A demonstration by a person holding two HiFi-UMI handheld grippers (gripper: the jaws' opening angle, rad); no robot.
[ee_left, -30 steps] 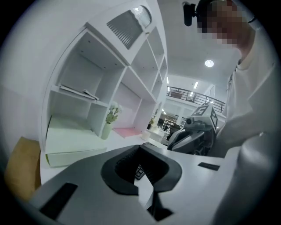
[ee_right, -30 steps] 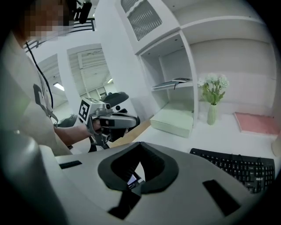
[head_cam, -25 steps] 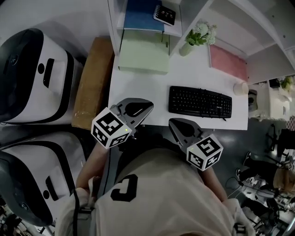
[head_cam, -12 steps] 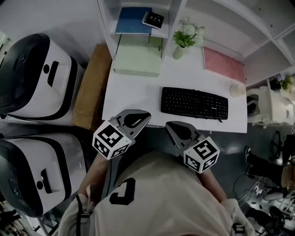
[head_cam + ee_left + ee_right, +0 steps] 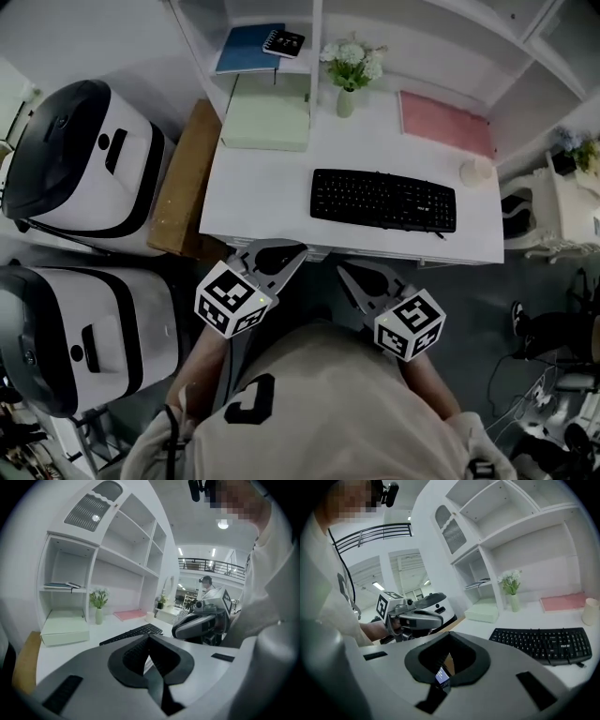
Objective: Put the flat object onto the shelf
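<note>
A flat pink pad [image 5: 445, 124] lies at the back right of the white desk [image 5: 267, 192], under the white shelf unit [image 5: 319, 19]; it also shows as the pink pad [image 5: 129, 614] and the pink pad [image 5: 565, 602]. My left gripper [image 5: 292, 249] hangs just off the desk's front edge, jaws shut and empty; its own view shows the left gripper [image 5: 149, 637] closed. My right gripper [image 5: 345, 271] is beside it, in front of the black keyboard [image 5: 382, 200], also shut with nothing held, as the right gripper [image 5: 450, 635] shows. Both are far from the pad.
A pale green box [image 5: 267, 112] sits at the desk's back left below a blue book [image 5: 248, 49] and a small black notebook [image 5: 283, 41] on the shelf. A flower vase [image 5: 347, 70] and a cup [image 5: 475, 172] stand on the desk. A cardboard box [image 5: 183, 178] and two white machines [image 5: 80, 159] are on the left.
Both grippers have drawn back from over the desk's front edge towards the person, and the desk has slid up in the head view. The jaws stayed shut.
</note>
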